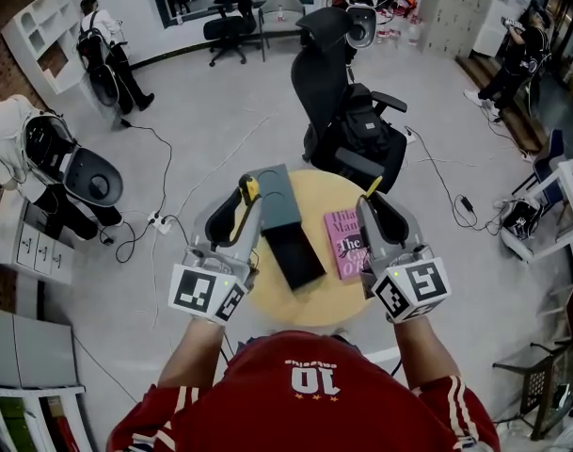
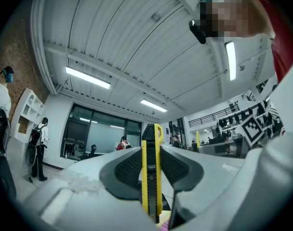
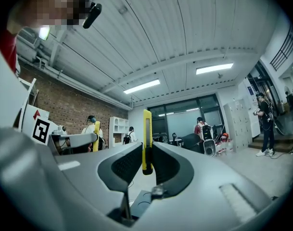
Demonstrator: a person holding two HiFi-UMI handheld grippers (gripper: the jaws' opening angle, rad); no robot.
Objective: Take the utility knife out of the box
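Note:
On the round wooden table [image 1: 314,304] lies the box in two parts, a grey part [image 1: 277,199] and a black part [image 1: 294,255] in front of it. My left gripper [image 1: 247,199] hovers over the table's left edge, shut on a yellow and black utility knife [image 2: 151,177] that stands upright between its jaws, with the knife's tip [image 1: 252,189] sticking out. My right gripper [image 1: 372,199] is held over the table's right side, shut on a second yellow utility knife [image 3: 146,141]. Both grippers point away from me, roughly level.
A pink book [image 1: 343,243] lies on the table between the box and the right gripper. A black office chair [image 1: 347,121] with a bag stands just beyond the table. Cables run across the floor [image 1: 164,186]. Several people stand at the room's edges.

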